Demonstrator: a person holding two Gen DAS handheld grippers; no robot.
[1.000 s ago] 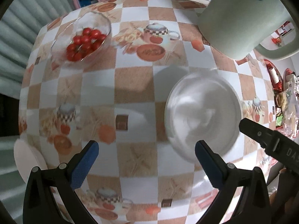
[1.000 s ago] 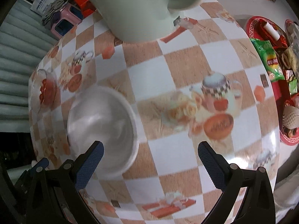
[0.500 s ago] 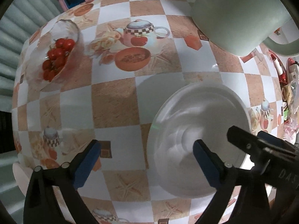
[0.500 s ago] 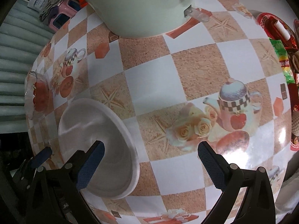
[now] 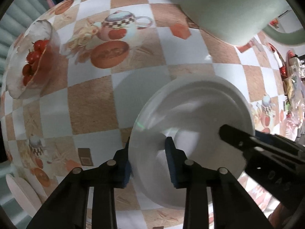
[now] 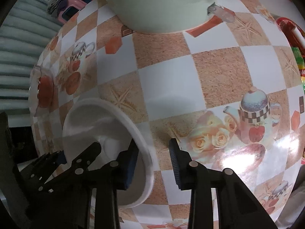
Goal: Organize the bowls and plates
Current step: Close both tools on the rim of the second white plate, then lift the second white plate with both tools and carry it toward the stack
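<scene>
**Both grippers closing on the white bowl, sorting barely begun**

The shallow white round bowl [image 5: 192, 118] is sitting on the desk [image 5: 91, 103], covered in a checkered orange-and-white oilcloth printed with teapots; in the left wrist view it is filling the lower right of the frame, in the right wrist view the lower left. The left gripper [image 5: 148, 164] is straddling the bowl's near rim, one blue-padded finger outside the wall and one inside, and its fingers are narrowing around that wall. The right gripper [image 6: 152, 164] is doing the same on the opposite rim, fingers drawing together with the rim between them; whether either pair of pads is pressing yet, I cannot tell.

As for progress, the bowl is not yet lifted, so I judge the task to be in its opening stage. A clear glass bowl of red cherry tomatoes [image 5: 28, 61] is standing apart at the left edge, a pale round plate [image 5: 21, 192] is peeking in at the lower left corner, and a large pale green mug [image 5: 232, 9] is looming at the upper right. Nothing appears stacked or grouped so far
</scene>
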